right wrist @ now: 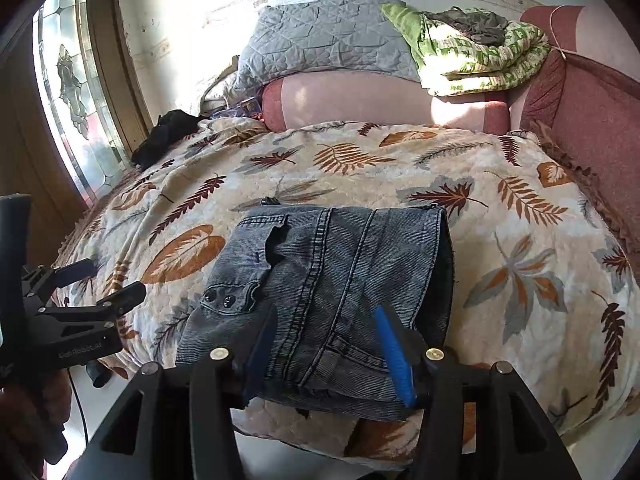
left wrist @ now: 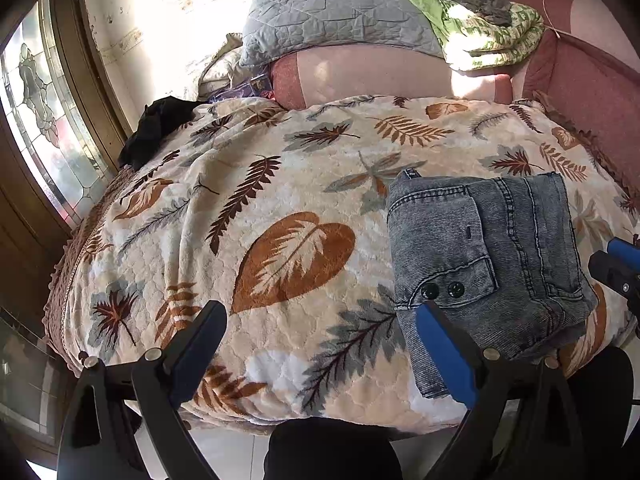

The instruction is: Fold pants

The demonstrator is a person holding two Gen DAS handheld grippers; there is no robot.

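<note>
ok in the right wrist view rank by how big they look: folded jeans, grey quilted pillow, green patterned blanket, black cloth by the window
1. folded jeans, though they sit nearest the camera, which inflates them
2. grey quilted pillow
3. green patterned blanket
4. black cloth, clearly smallest

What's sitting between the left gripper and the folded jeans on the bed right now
Nothing visible. Only bare leaf-print blanket lies between the open left gripper and the folded jeans, which sit just right of its right fingertip.
</note>
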